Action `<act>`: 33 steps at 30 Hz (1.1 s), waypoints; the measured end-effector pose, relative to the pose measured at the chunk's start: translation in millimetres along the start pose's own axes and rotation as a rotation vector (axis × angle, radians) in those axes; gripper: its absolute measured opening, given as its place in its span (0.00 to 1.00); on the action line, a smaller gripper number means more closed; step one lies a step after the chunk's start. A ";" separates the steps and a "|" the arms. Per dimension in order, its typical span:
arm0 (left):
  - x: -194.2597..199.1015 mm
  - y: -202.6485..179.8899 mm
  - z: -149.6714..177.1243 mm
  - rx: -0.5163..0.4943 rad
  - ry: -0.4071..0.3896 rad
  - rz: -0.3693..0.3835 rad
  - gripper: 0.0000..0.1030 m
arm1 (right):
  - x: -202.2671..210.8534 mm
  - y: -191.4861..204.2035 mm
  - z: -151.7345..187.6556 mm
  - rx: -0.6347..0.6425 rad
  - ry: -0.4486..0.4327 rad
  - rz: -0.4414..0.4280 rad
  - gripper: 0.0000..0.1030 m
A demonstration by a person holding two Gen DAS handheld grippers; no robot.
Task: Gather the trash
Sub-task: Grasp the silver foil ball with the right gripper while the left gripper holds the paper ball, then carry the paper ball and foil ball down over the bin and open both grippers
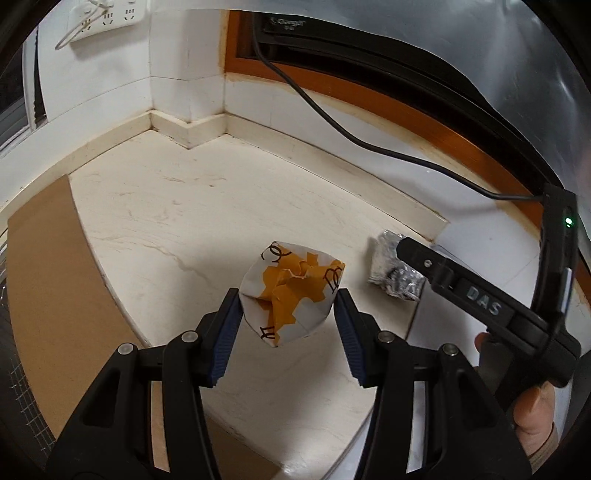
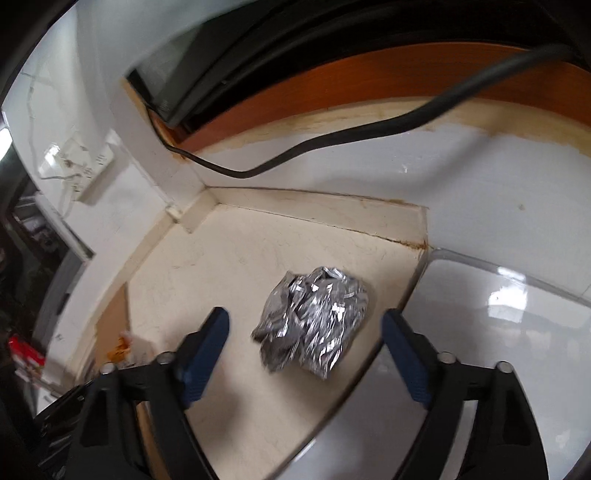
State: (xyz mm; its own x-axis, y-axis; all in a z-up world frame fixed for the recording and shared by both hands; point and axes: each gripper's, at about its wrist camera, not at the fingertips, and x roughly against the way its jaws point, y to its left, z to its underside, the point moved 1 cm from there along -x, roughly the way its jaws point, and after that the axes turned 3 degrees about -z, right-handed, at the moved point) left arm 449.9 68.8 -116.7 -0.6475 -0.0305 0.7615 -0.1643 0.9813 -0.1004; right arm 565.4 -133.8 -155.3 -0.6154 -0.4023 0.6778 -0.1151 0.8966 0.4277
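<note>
A cream marble countertop (image 1: pixel 155 221) fills the middle of both views, meeting white tiled walls (image 1: pixel 110 92) in a stepped corner at upper centre. A dark appliance (image 1: pixel 332 33) in an orange wooden frame runs along the top right of the left wrist view; its printed brand name is too blurred to read. A black cable (image 1: pixel 332 125) trails from it across the wall. A white power strip (image 1: pixel 107 18) sits at upper left.

The right gripper (image 2: pixel 306 332) appears at the right edge of the left view, its black body embossed "DAS"; in its own view its blue-padded fingers stand spread wide either side of a crumpled foil wrapper (image 2: pixel 314 325) at centre frame, not touching it.

The left gripper (image 1: pixel 288 306) has its pads against both sides of a crumpled white-and-orange paper wrapper (image 1: pixel 291 291) at lower centre, printed with black monogram marks that I cannot read.
</note>
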 end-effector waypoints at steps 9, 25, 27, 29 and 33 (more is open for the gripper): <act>0.7 11.3 -0.7 0.021 0.002 -0.013 0.46 | -37.3 6.0 0.8 0.003 0.057 0.030 0.68; 121.2 3.1 70.3 -0.059 -0.004 0.060 0.46 | 83.8 26.1 65.4 -0.048 0.015 -0.087 0.66; 144.4 3.4 86.9 -0.071 -0.014 0.070 0.46 | 106.4 31.1 79.8 -0.048 0.004 -0.106 0.66; 165.2 3.9 104.1 -0.079 -0.017 0.086 0.46 | 132.5 38.4 97.9 -0.040 -0.002 -0.124 0.66; 198.7 7.6 138.5 -0.092 -0.025 0.110 0.46 | 181.1 60.1 139.3 0.017 -0.014 -0.174 0.66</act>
State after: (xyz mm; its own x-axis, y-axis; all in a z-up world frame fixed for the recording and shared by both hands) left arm 216.9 43.9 -54.9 -0.6760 0.0751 0.7331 -0.0226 0.9922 -0.1224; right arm 338.4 -127.0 -90.1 -0.5961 -0.5488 0.5860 -0.2334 0.8168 0.5275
